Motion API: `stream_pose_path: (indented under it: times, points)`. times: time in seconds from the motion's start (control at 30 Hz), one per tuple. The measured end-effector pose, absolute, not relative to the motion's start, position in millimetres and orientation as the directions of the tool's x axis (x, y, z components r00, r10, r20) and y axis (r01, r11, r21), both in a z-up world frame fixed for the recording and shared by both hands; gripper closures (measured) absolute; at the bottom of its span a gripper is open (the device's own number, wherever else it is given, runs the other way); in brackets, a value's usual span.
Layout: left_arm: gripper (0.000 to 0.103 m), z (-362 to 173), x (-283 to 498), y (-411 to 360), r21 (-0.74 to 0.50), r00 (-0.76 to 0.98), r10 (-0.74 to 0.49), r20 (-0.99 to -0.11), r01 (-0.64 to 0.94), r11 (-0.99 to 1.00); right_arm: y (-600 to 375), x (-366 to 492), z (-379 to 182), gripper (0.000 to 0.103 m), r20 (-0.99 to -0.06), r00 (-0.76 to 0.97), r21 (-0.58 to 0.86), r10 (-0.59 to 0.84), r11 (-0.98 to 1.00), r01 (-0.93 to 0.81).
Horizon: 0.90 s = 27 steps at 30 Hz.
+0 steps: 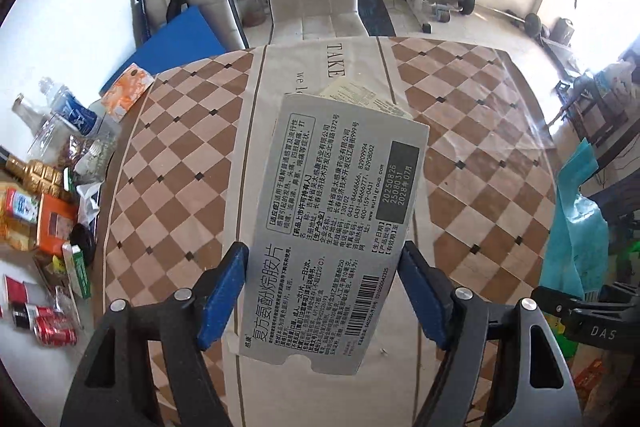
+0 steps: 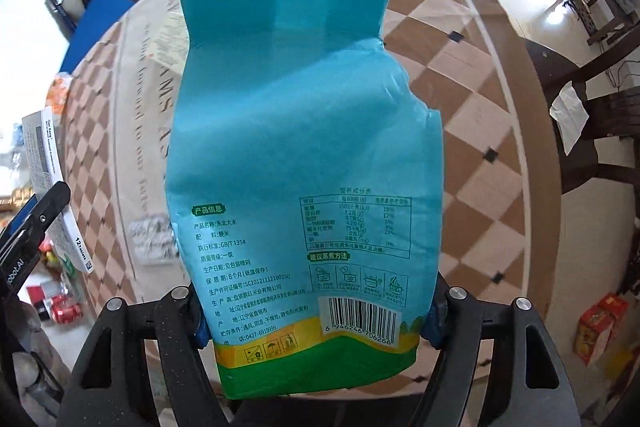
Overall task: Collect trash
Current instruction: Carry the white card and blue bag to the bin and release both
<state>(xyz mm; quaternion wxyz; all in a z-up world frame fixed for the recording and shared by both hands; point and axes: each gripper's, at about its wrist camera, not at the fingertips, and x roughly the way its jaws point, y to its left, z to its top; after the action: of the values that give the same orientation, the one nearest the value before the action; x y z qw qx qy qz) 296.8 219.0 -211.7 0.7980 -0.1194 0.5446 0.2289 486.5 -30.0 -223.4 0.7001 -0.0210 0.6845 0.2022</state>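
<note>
- The left hand-held gripper (image 1: pixel 322 291) points steeply down over the counter (image 1: pixel 472 155), which wears a brown-and-cream checked cloth with a cream runner along its middle. Its blue pads (image 1: pixel 222 291) are clamped on the long sides of a flattened grey cardboard medicine box (image 1: pixel 340 211) printed with black text, held clear above the runner.
- The right hand-held gripper (image 2: pixel 316 311) also points steeply down, its jaws closed on the lower sides of an empty turquoise plastic rice bag (image 2: pixel 296 131) with a green and yellow bottom band and a barcode; the bag hangs above the counter's near right part.
- The bag hides most of the right gripper's pads and much of the counter behind it.
- A cream printed paper slip (image 1: pixel 360 95) on the runner towards the counter's far edge is half covered by the box.
- Beyond the counter's left edge, bottles, red cans (image 1: pixel 54 327) and cartons lie on the floor, too jumbled to sort out.
</note>
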Motion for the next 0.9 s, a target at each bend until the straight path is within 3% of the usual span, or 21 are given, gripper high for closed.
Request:
stream_pose_path:
  times: [0.27, 0.47, 0.67, 0.9]
  points:
    - [0.029, -200.0, 198.7, 112.1, -0.028, 0.308, 0.211, -0.928, -0.621, 0.783, -81.8, 357.6, -250.2, 0.027, -0.937, -0.043, 0.328, 0.346, 0.831, -0.449]
    - [0.029, -242.1, 122.7, 51.2, -0.038, 0.2, 0.138, -0.97, -0.686, 0.726, -117.5, 277.2, -301.3, 0.027, -0.927, -0.151, 0.37, 0.343, 0.775, -0.512]
    - [0.029, -332.9, 64.9, 23.4, -0.08, 0.094, -0.016, -0.995, -0.739, 0.669, -169.2, 198.9, -378.9, 0.027, -0.926, -0.304, 0.357, 0.222, 0.777, -0.518]
    - [0.029, -509.7, 56.4, 6.7, -0.208, 0.056, -0.252, -0.966, -0.748, 0.631, -191.6, 155.1, -522.6, 0.027, -0.924, -0.381, 0.257, 0.039, 0.801, -0.541]
